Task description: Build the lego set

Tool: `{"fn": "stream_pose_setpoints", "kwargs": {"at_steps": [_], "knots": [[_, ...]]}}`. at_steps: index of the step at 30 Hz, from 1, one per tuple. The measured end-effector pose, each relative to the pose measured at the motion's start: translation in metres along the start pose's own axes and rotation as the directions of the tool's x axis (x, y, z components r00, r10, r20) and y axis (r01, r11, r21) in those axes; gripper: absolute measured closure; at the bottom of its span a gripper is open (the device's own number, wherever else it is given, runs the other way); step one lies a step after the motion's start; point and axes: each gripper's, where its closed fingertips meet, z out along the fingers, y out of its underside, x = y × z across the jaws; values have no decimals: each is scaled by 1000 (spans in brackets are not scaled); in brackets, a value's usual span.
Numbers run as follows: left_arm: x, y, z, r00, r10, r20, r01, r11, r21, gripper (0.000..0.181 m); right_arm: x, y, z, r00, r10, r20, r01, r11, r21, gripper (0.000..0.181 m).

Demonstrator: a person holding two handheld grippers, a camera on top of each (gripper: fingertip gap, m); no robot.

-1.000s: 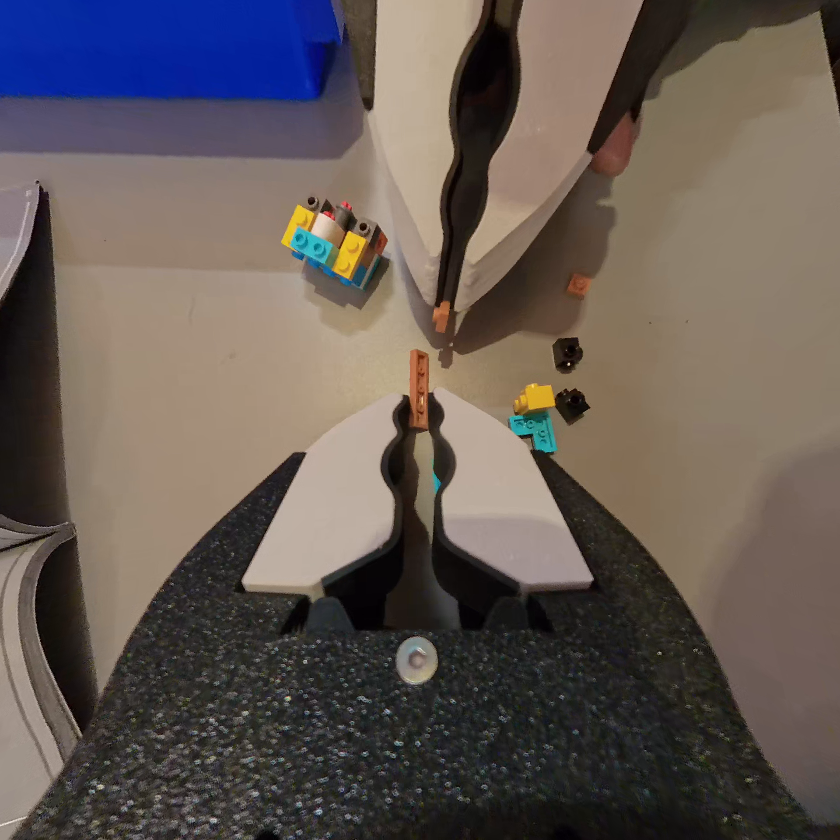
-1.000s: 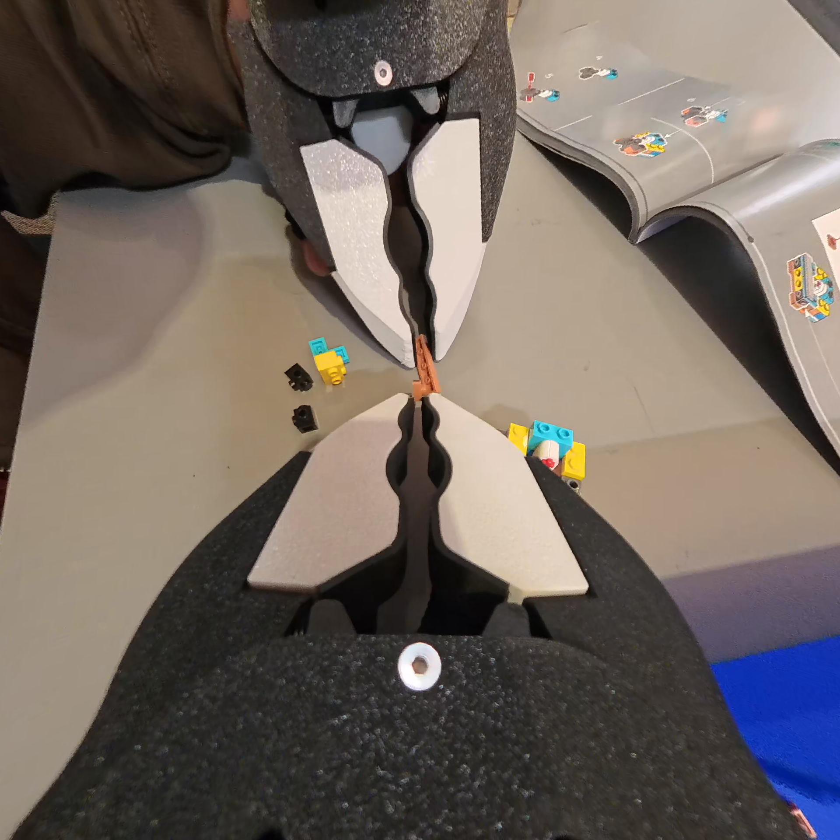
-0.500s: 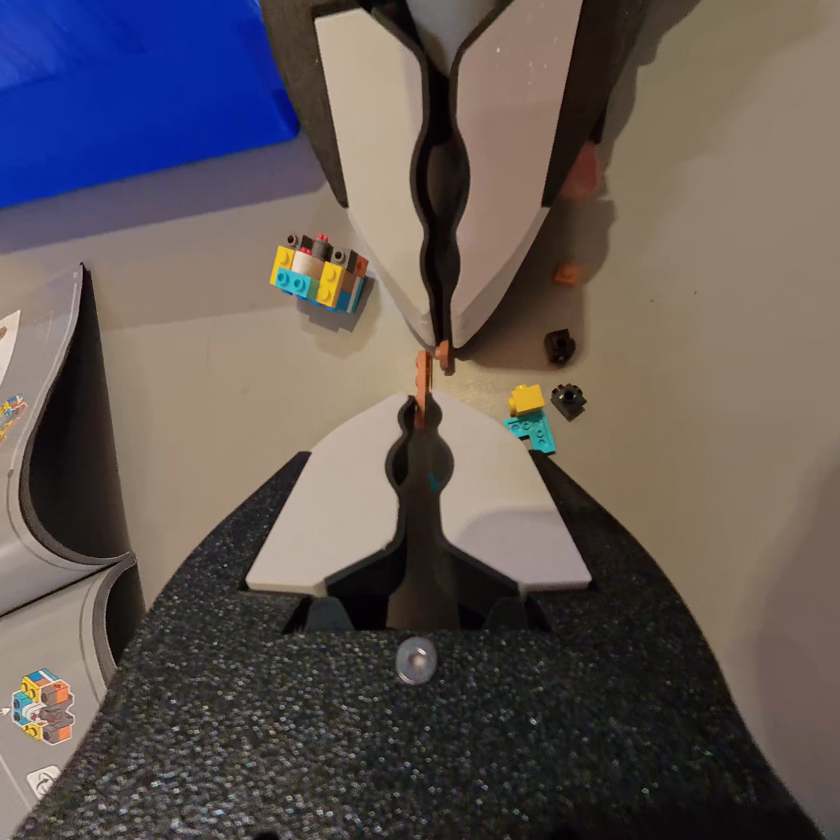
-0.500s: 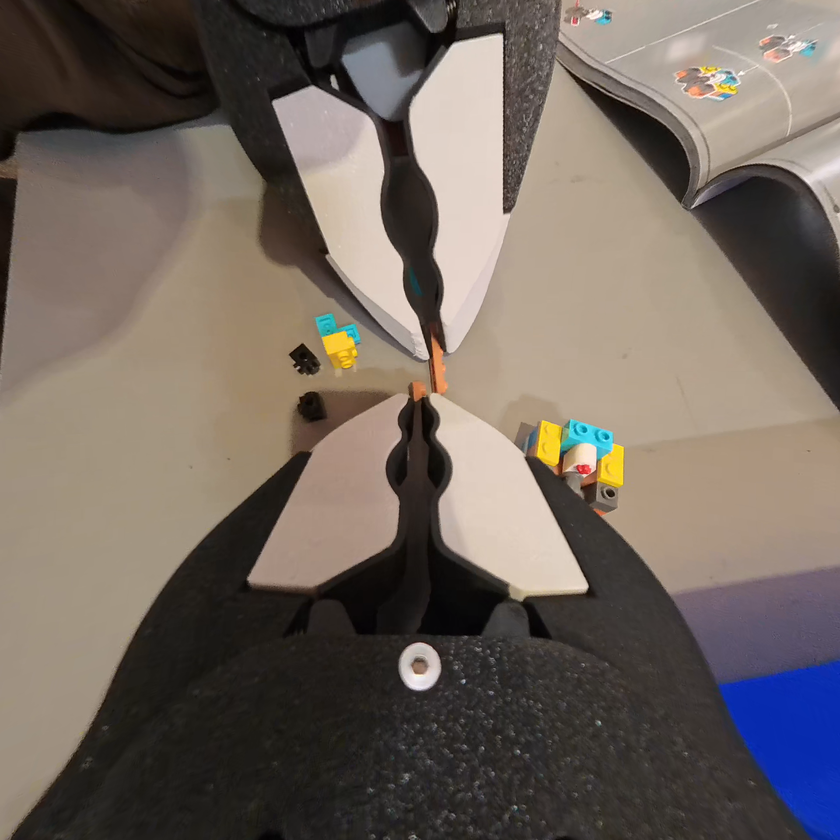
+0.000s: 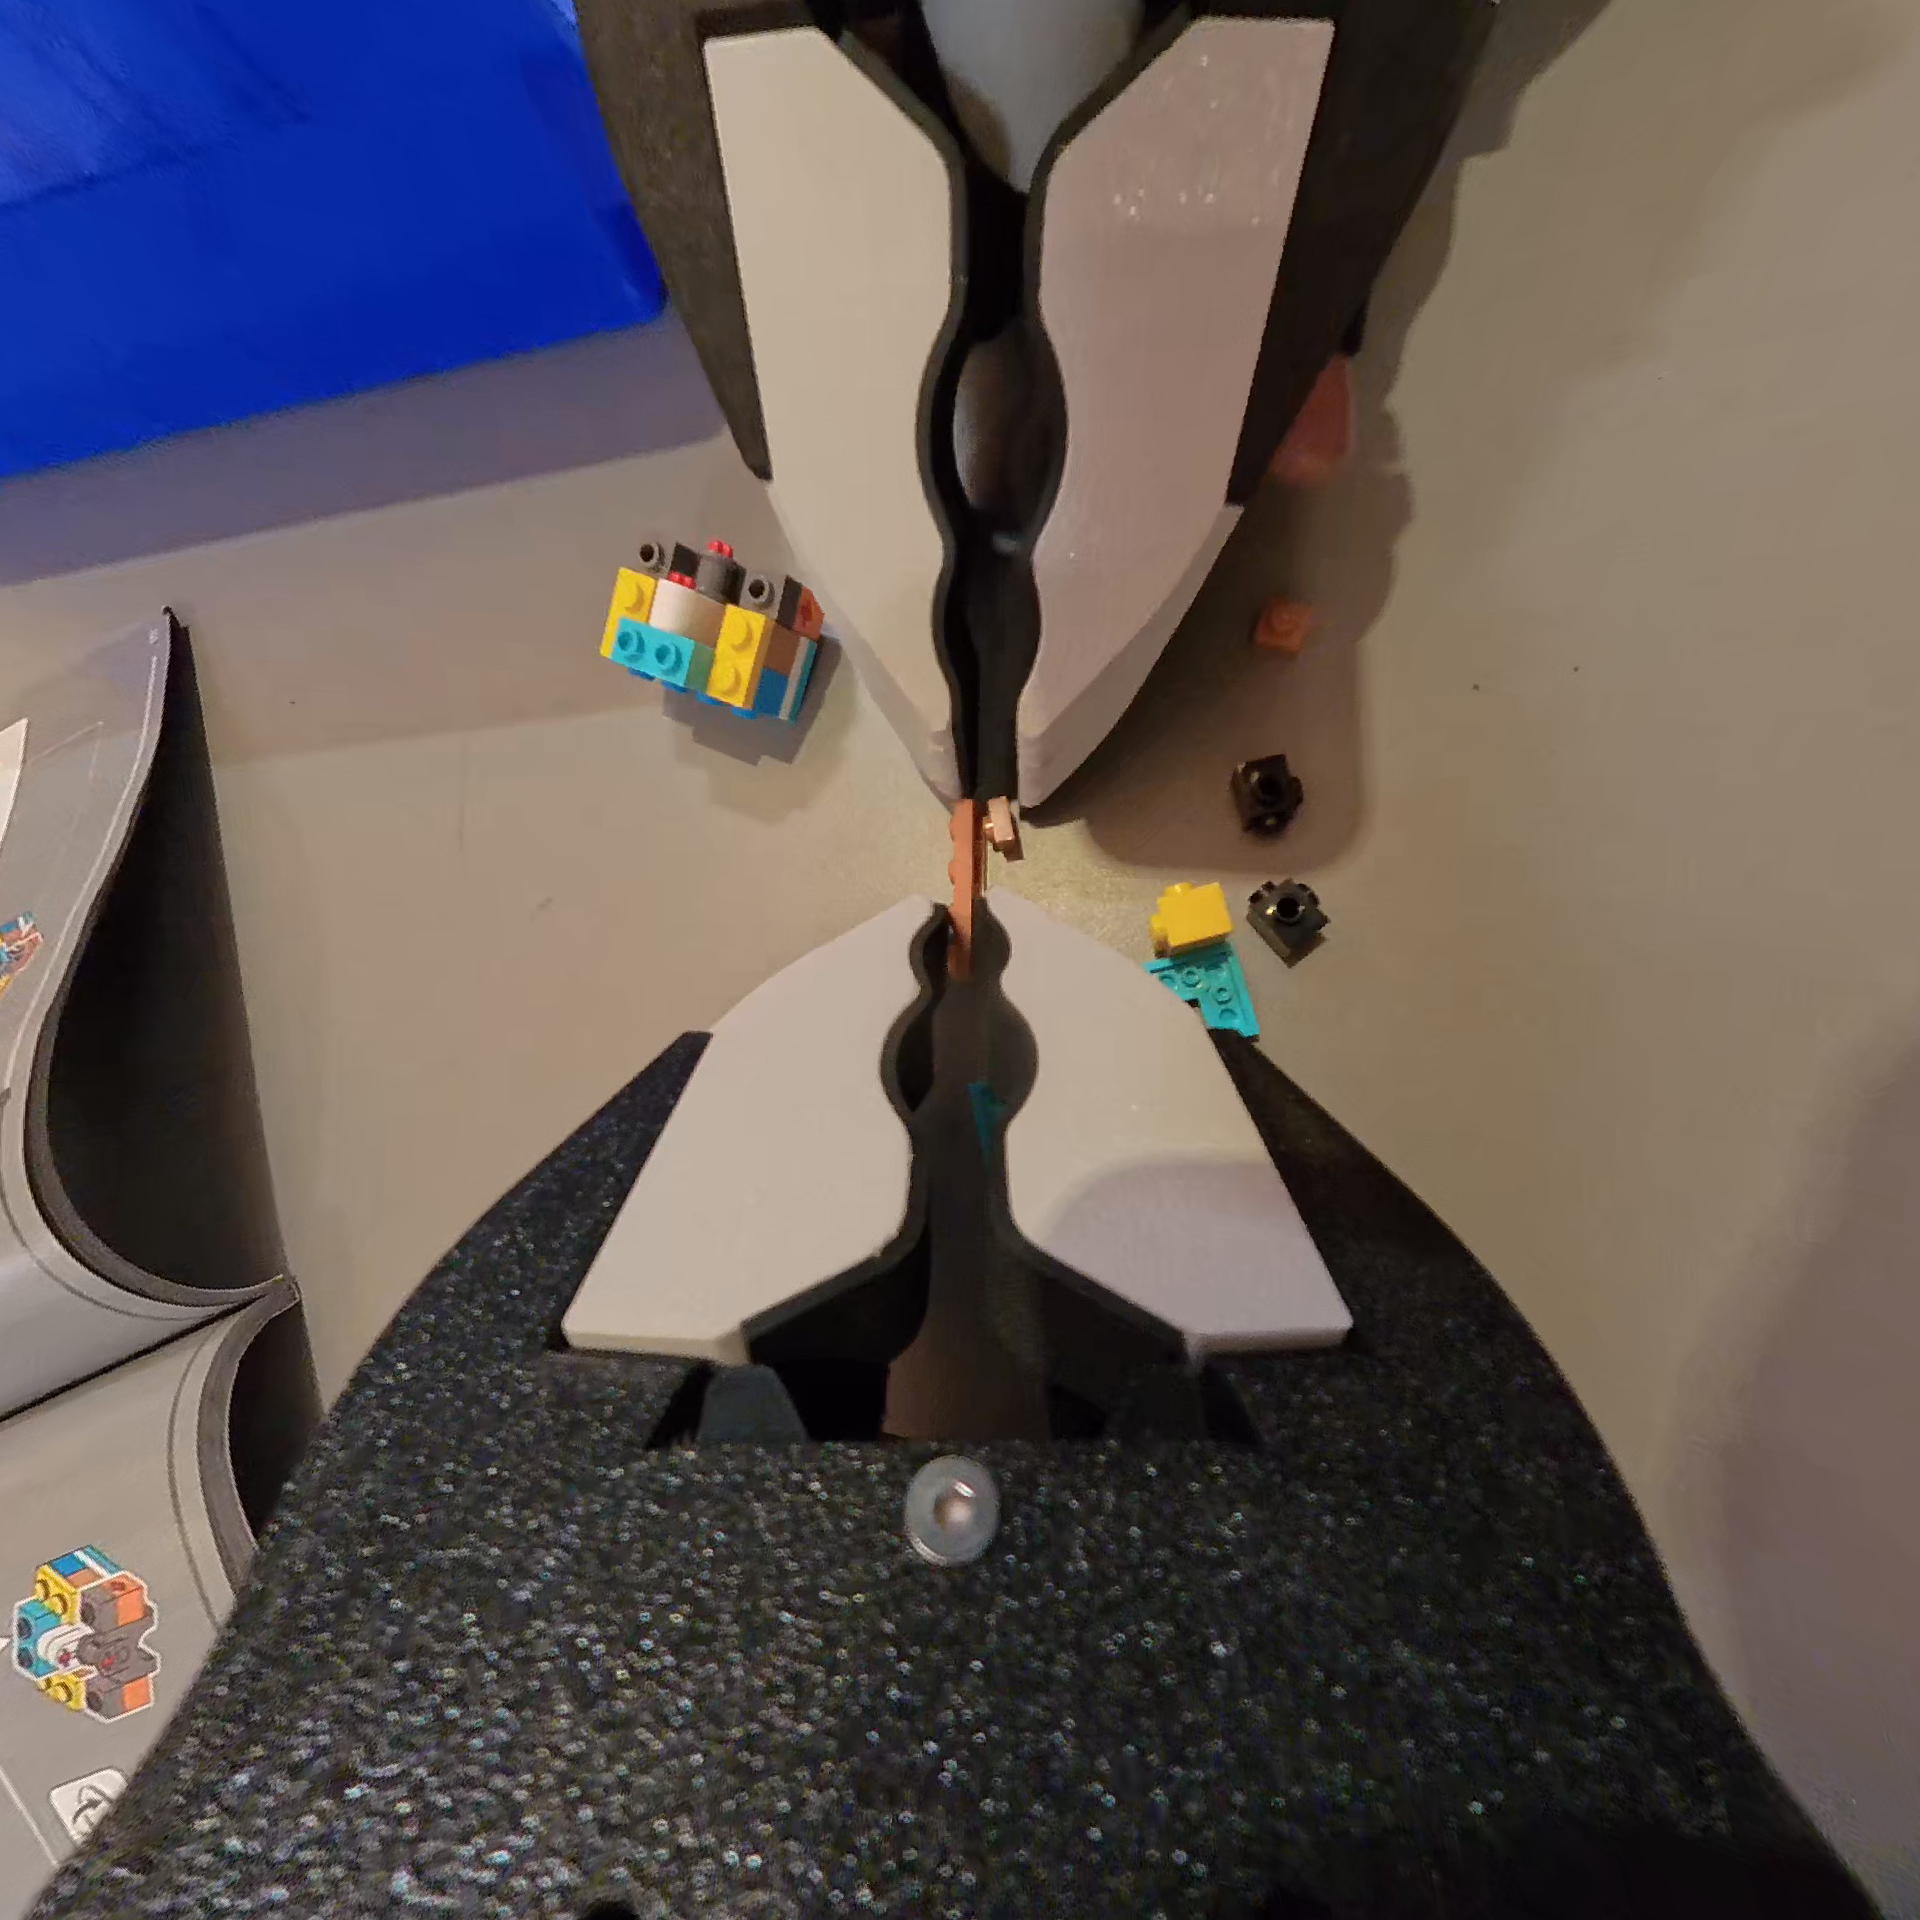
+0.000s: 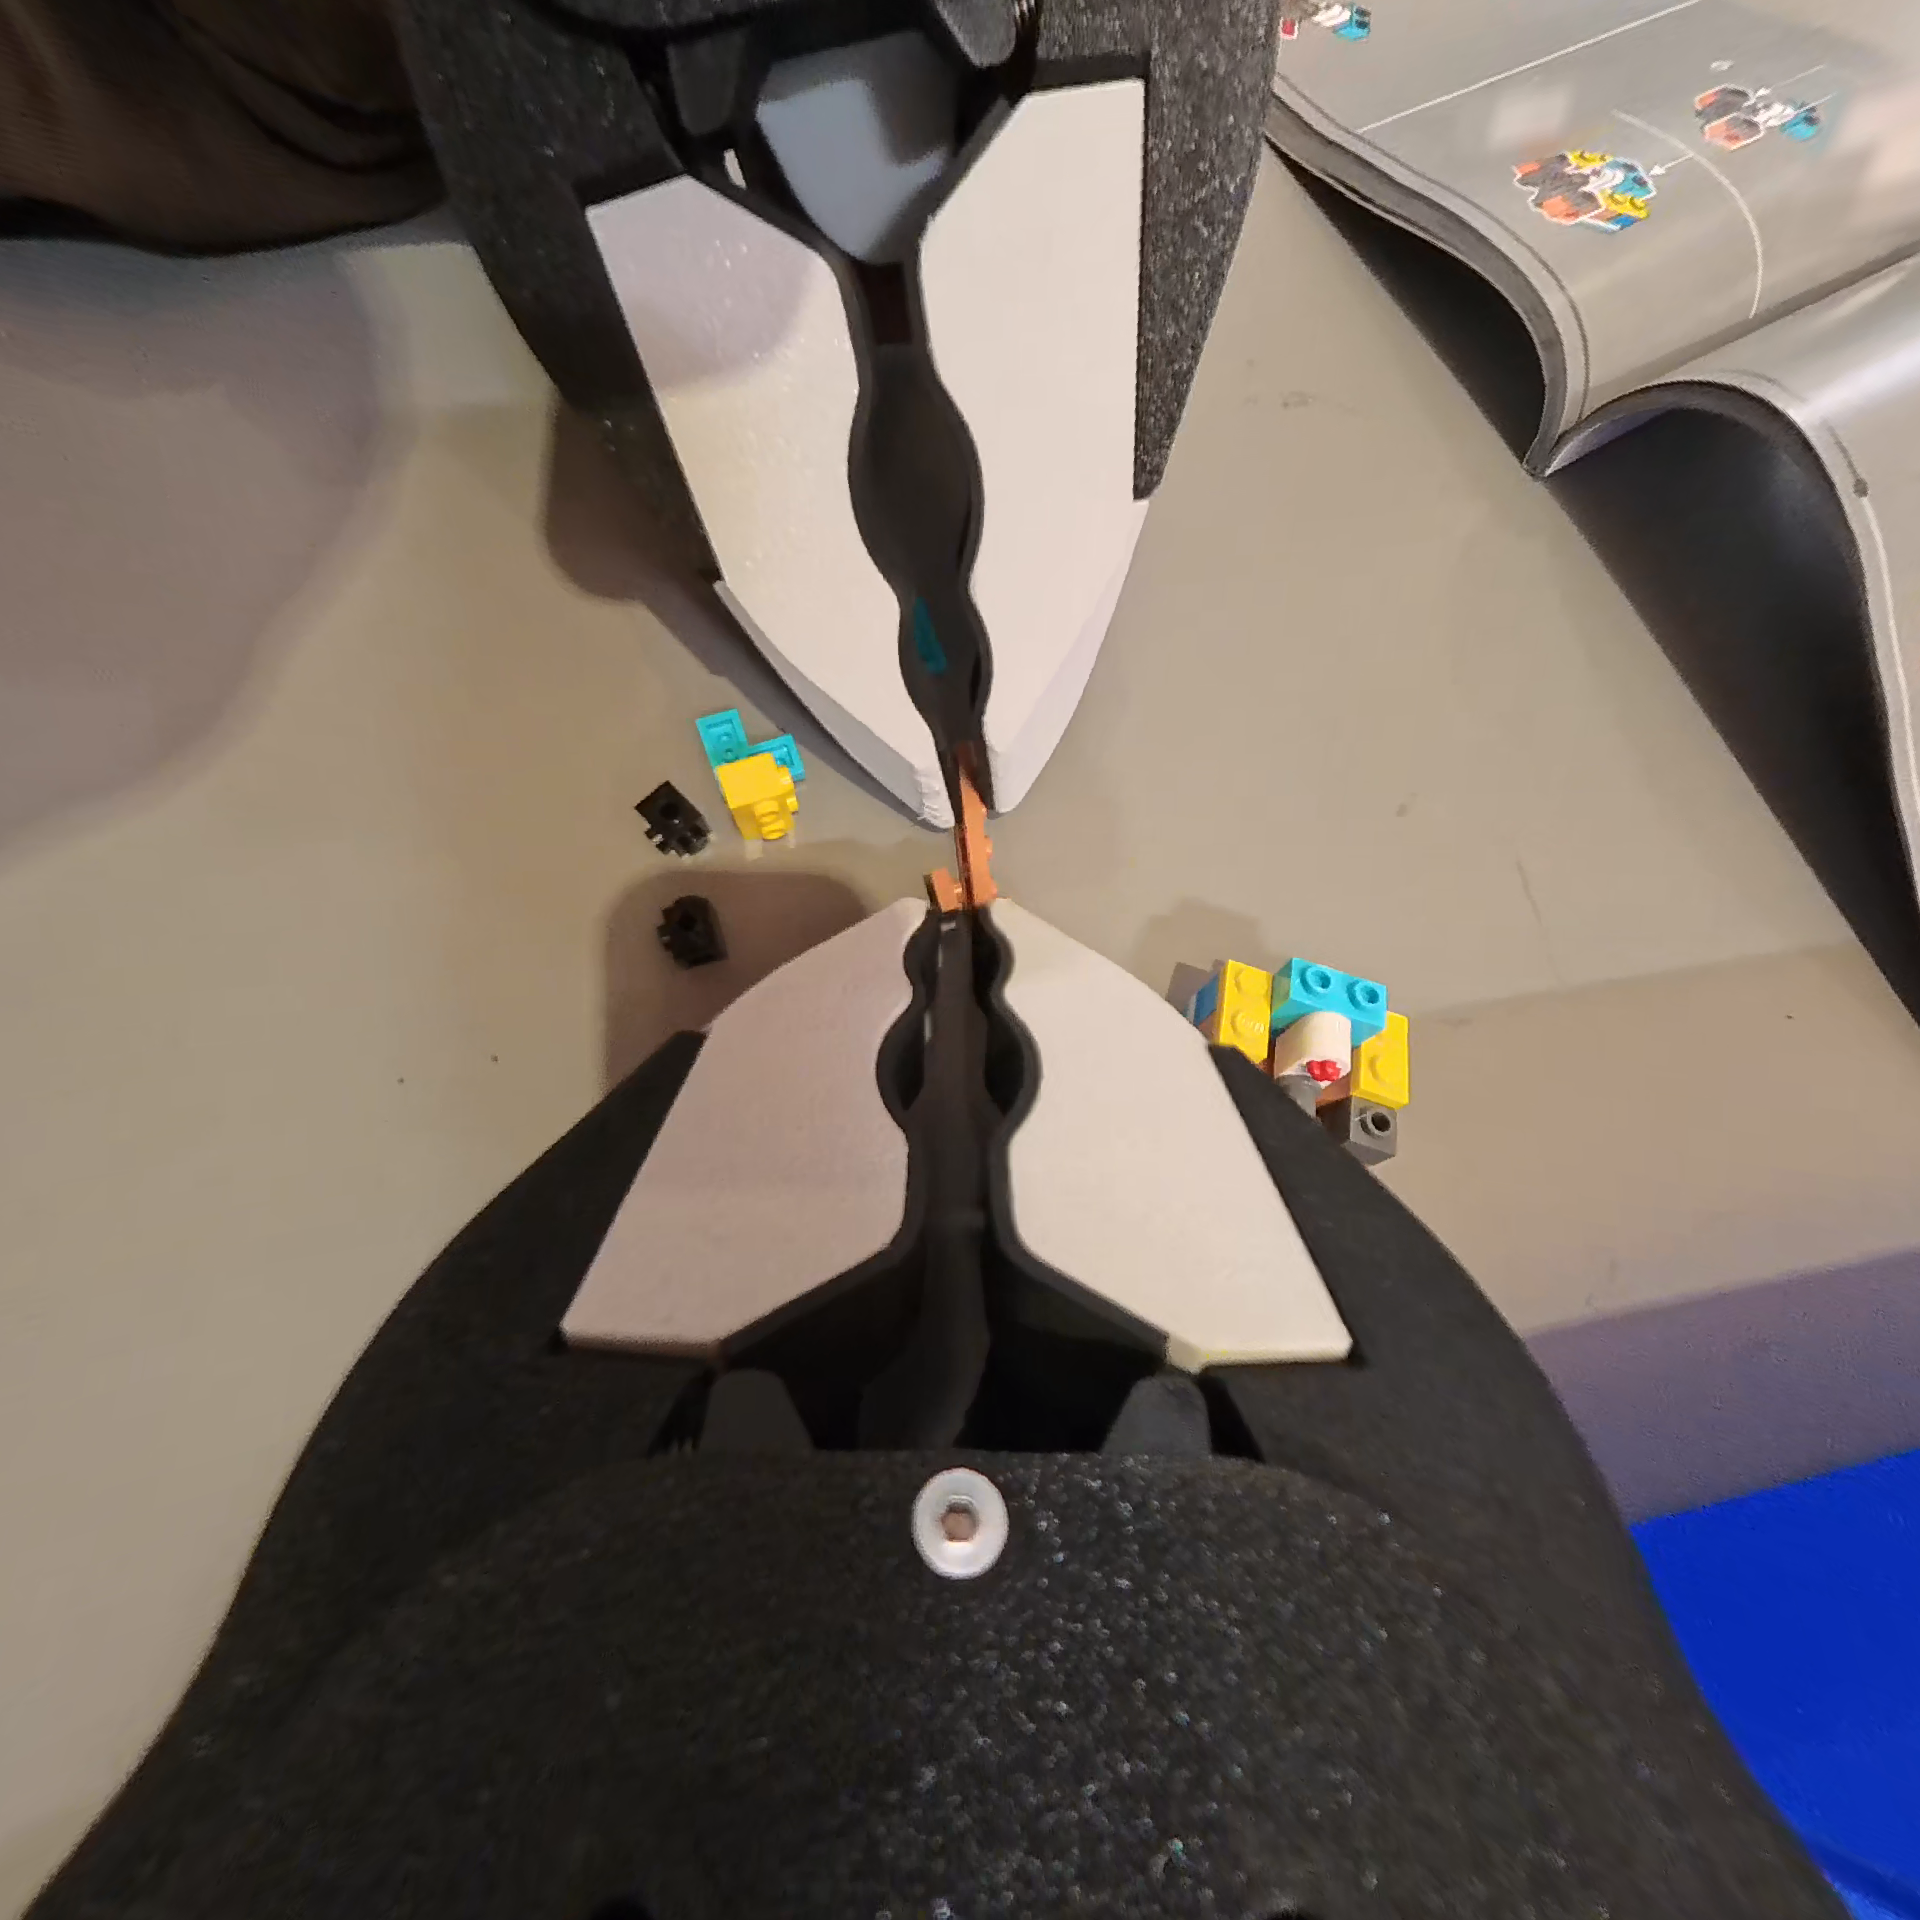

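Observation:
My left gripper (image 5: 966, 920) is shut on a long brown plate (image 5: 966, 883) held on edge above the table. My right gripper (image 6: 958, 914) is shut on a small brown piece (image 6: 943, 889) and faces the left one tip to tip. In the left wrist view the small brown piece (image 5: 1003, 826) touches the far end of the long plate; in the right wrist view the long plate (image 6: 975, 842) shows the same contact. The partly built model (image 5: 717, 639) of yellow, teal, white and grey bricks sits on the table, also in the right wrist view (image 6: 1314, 1044).
Loose pieces lie on the grey table: a yellow brick on a teal plate (image 5: 1195, 935), two black bricks (image 5: 1268, 795) (image 5: 1288, 916) and a small orange plate (image 5: 1283, 627). An open instruction booklet (image 6: 1662, 260) and a blue bin (image 5: 260, 208) border the work area. My two grippers' fingertips are within a few centimetres of each other.
The two grippers have closed the gap between them. The small brown piece, apart from the long plate a second ago, now rests against its far end.

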Motion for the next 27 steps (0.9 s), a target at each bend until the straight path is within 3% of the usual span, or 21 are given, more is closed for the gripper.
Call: {"fn": "stream_pose_setpoints", "kwargs": {"at_steps": [8,27], "knots": [[0,0,0,1000,-5,0,5,1000,-3,177,2,0,0,1000,7,-15,-7,1000,-1,163],[-3,-4,-7,999,10,32,-11,1000,18,177,6,-10,1,998,-22,-64,25,999,43,173]]}}
